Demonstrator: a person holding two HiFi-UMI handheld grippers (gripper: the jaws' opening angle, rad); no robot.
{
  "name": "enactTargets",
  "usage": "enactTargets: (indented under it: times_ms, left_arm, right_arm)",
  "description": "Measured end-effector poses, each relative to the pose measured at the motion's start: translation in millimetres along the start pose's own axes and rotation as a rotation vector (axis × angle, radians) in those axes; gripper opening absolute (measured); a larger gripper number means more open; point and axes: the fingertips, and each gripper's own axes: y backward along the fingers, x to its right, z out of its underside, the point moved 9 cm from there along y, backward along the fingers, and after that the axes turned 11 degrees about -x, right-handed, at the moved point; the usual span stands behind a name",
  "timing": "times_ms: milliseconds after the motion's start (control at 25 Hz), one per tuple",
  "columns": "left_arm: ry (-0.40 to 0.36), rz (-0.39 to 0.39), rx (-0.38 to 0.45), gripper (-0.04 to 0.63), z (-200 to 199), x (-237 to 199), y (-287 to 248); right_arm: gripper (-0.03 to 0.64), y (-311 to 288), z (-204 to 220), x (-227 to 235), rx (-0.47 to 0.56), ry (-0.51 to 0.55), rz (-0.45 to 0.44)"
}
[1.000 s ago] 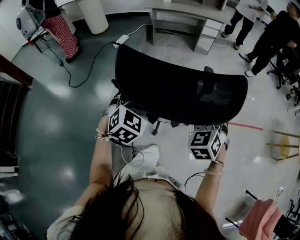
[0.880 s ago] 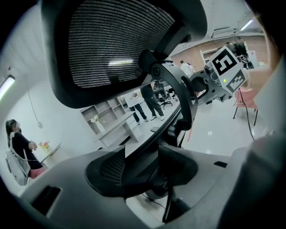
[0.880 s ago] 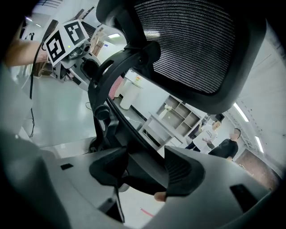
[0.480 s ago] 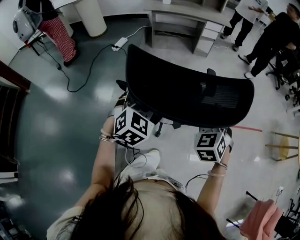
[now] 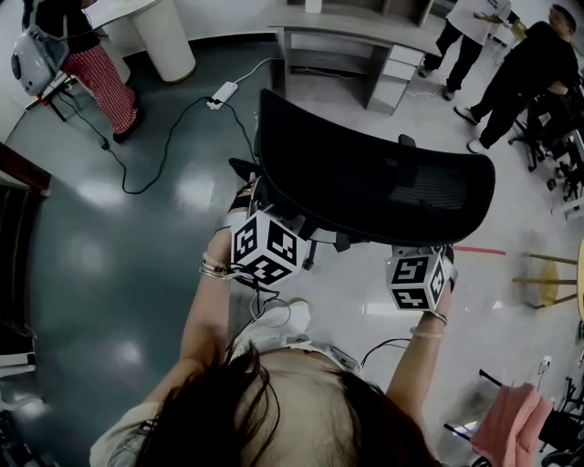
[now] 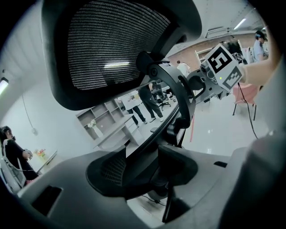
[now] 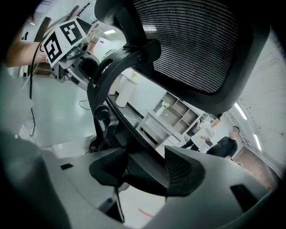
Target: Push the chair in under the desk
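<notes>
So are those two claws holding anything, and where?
Both. The left gripper and the right gripper each clamp the black mesh office chair by a curved black strut behind its backrest.

chair [image 5: 365, 187] rolled forward, nearer the desk [image 5: 356, 20]

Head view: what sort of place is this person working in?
Probably an open office or lab workspace: a mesh-backed office chair, a grey desk with drawers, and a power strip lying nearby.

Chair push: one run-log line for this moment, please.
left hand-held gripper: shut on chair back | right hand-held gripper: shut on chair back | chair: apart from desk, not yet under
</notes>
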Motion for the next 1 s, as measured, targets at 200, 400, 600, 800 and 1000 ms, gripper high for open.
enactTargets:
  times_ms: [200, 400, 600, 800, 1000]
  left_arm:
    - [-0.023, -0.002, -0.002, 0.219, -10, -7, -15]
    - [-0.021, 0.002, -0.001, 0.219, -21, -16, -31]
    - [-0.01, 0.001, 0.003, 0.219, -25, -25, -42]
    - [-0.001, 0.0, 0.006, 0.219, -27, -28, -49]
    - [0.022, 0.003, 0.012, 0.219, -31, -36, -62]
  right_arm:
    - [0.24, -16, -3, 14, 0.008, -0.004, -0.001]
    - [0.241, -33, -7, 29, 0.013, 0.001, -0.004]
    - [0.239, -43, -12, 35, 0.024, 0.003, 0.0]
    - [0.239, -50, -11, 36, 0.05, 0.011, 0.01]
    - [0.239, -65, -15, 45, 0.065, 0.024, 0.009]
